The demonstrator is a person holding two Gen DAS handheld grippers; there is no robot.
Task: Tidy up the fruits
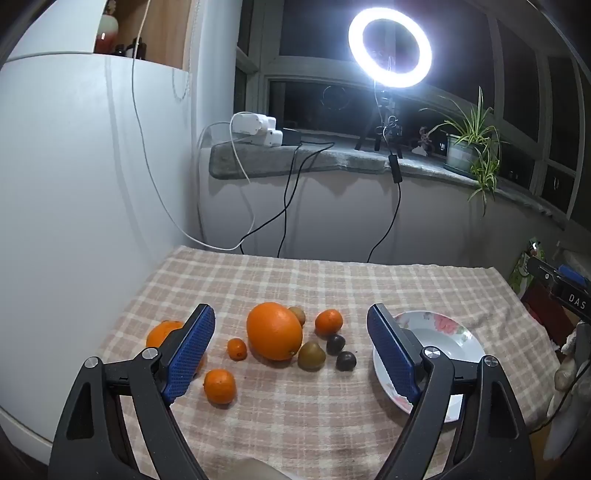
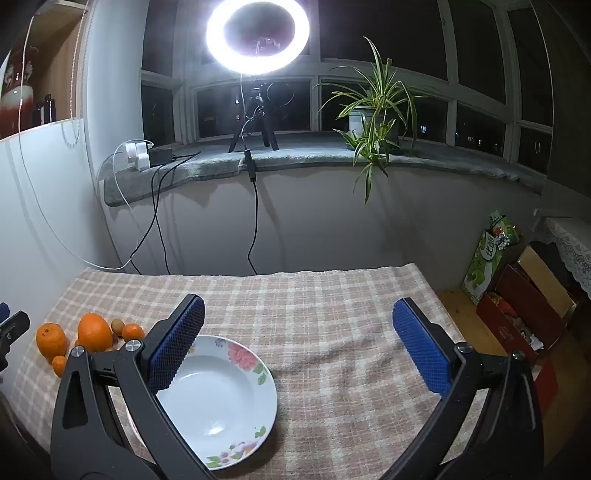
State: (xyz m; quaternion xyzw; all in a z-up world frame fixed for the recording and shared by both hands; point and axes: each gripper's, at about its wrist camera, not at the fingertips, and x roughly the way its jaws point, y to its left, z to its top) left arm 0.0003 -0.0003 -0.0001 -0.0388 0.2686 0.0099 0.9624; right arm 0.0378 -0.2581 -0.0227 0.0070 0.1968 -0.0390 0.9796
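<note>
A large orange (image 1: 274,330) lies on the checked tablecloth (image 1: 295,406) with several smaller fruits around it: a mandarin (image 1: 219,386), a tiny kumquat (image 1: 236,348), a mandarin (image 1: 328,322), a green-brown kiwi (image 1: 311,355), two dark fruits (image 1: 345,360), and an orange (image 1: 162,332) partly behind my left finger. A white flowered plate (image 2: 221,402) stands empty to their right; it also shows in the left wrist view (image 1: 458,343). My left gripper (image 1: 291,350) is open above the fruits. My right gripper (image 2: 295,347) is open and empty over the cloth, the plate at its left finger.
A ring light (image 2: 257,35) on a tripod, a potted plant (image 2: 373,110) and chargers with cables (image 1: 258,129) stand on the window sill behind the table. Boxes (image 2: 517,306) lie on the floor to the right. A white wall (image 1: 74,184) borders the left.
</note>
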